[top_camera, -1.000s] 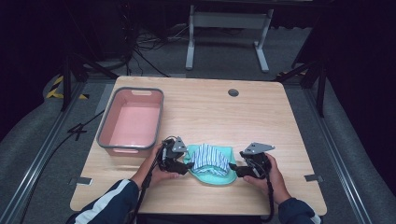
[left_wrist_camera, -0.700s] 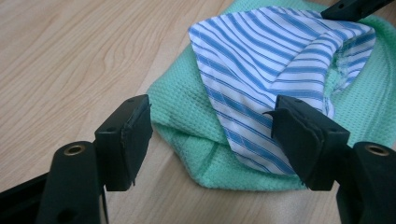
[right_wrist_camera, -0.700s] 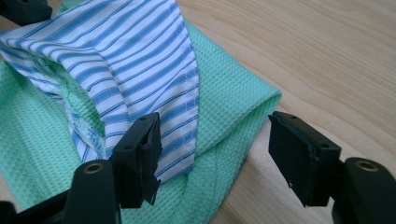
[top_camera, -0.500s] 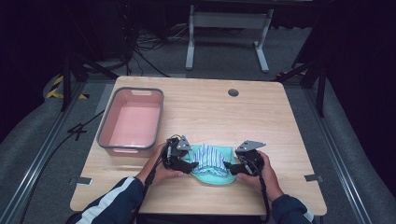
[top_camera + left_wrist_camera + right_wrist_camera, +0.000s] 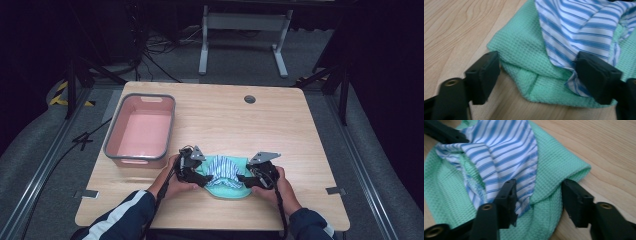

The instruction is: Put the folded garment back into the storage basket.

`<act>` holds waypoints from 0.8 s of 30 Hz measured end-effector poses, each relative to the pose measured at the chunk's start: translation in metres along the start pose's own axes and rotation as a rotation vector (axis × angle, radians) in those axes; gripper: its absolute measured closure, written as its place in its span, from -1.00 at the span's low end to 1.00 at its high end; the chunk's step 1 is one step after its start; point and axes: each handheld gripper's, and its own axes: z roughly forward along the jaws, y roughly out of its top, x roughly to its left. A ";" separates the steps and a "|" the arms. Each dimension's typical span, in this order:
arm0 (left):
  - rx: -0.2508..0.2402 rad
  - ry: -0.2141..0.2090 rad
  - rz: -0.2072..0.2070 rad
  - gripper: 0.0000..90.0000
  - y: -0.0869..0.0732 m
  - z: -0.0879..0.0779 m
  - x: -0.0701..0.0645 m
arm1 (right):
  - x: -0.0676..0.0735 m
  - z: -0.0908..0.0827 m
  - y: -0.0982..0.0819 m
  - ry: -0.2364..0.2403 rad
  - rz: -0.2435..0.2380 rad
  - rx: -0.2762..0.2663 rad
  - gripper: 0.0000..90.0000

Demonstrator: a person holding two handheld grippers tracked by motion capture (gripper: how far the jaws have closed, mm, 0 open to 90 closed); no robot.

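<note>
Right gripper (image 5: 248,178) closing in from 3 o'clock, jaws narrowing round cloths (image 5: 226,172); left gripper (image 5: 198,175) jaws apart at 9, bracketing to bunch.

No words, labels, brands or numbers can be read anywhere here. The green cloth (image 5: 226,189) and the striped cloth (image 5: 224,167) on the counter (image 5: 280,130) bear only weave and stripes, and the pink bin (image 5: 141,130) at the left carries no marking.

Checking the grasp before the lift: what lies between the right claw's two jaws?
In the right gripper view, a folded edge of the green cloth lies between the right claw's just-closing jaws, beside the striped cloth.
</note>
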 end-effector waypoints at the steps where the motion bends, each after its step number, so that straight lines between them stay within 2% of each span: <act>1: 0.000 -0.003 0.012 -0.28 0.001 0.000 -0.001 | 0.002 0.000 0.000 0.015 -0.002 -0.001 0.27; 2: 0.000 -0.003 0.012 -0.13 0.001 0.000 -0.001 | 0.002 0.000 0.000 0.015 -0.002 -0.001 0.27; 3: -0.004 -0.018 0.013 -0.13 0.001 -0.001 -0.002 | 0.002 0.000 0.000 0.024 -0.009 -0.001 0.35; 4: -0.006 -0.025 0.021 0.08 0.002 -0.001 -0.002 | 0.002 -0.001 -0.001 0.041 -0.010 -0.008 0.44; 6: -0.005 -0.036 0.023 0.30 0.002 -0.001 -0.003 | 0.002 -0.001 -0.001 0.054 -0.014 -0.014 0.55; 7: -0.010 -0.055 0.026 0.43 0.001 -0.001 -0.002 | 0.003 -0.001 -0.001 0.062 -0.015 -0.012 0.62; 9: -0.011 -0.065 0.036 0.56 0.001 -0.001 -0.002 | 0.003 -0.001 -0.002 0.071 -0.016 -0.017 0.69; 14: -0.021 -0.063 0.050 0.64 0.000 -0.001 -0.004 | 0.004 -0.001 -0.004 0.069 -0.011 -0.028 0.76; 17: -0.020 -0.058 0.056 0.67 0.001 -0.002 -0.005 | 0.006 -0.003 -0.004 0.049 -0.021 -0.027 0.79; 24: -0.025 -0.056 0.055 0.71 0.002 -0.004 -0.004 | 0.004 -0.006 -0.004 0.044 -0.007 -0.029 0.81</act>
